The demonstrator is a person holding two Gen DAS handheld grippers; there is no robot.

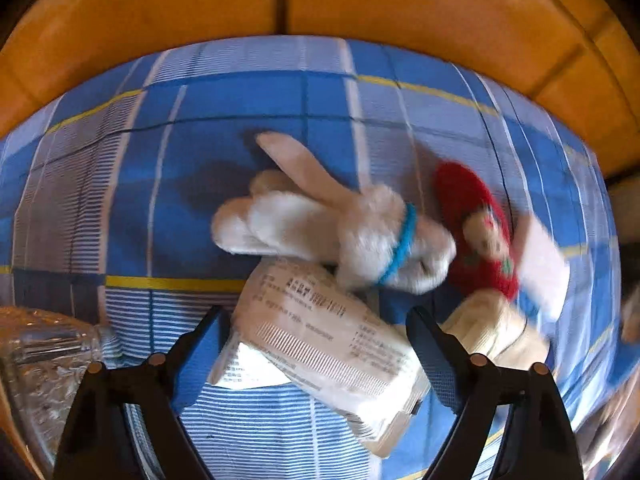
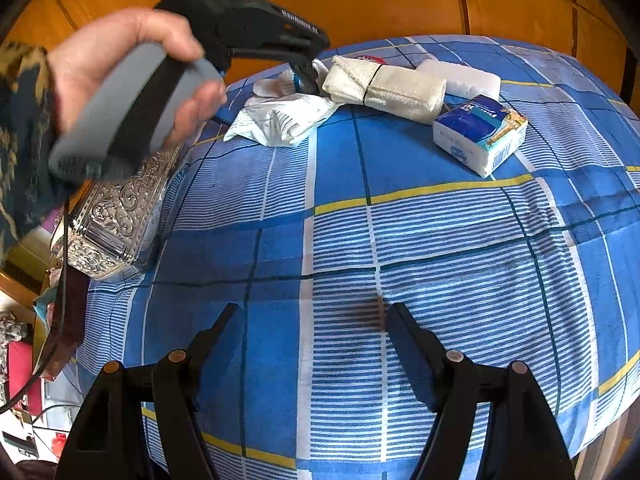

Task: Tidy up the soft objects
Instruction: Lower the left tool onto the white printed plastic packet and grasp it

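**Left gripper spread over the white packet beside the plush rabbit**

The white plush rabbit (image 1: 340, 232) lies on its side on the blue checked bedspread (image 1: 224, 104), long axis running across the left wrist view, ears pointing away to the upper left and blue-collared head toward the right. Just right of the rabbit lies one red knitted doll (image 1: 480, 232), its long axis slanting from upper left to lower right. Touching the rabbit's near side is one white printed packet (image 1: 328, 340), slanted the same way, with the left gripper (image 1: 316, 320) spread wide to either side of it and nothing clamped. One cream rolled cloth (image 1: 496, 328) sits near the doll, and one white folded cloth (image 1: 540, 264) lies beyond it.

From the right wrist view, one blue tissue pack (image 2: 480, 132) lies right of the cream roll, apart from the rabbit's pile. One embossed clear box (image 2: 116, 216) stands at the bed's left edge, under the left hand (image 2: 120, 64). The right gripper (image 2: 312, 316) hangs wide open over bare bedspread, well apart from the pile.
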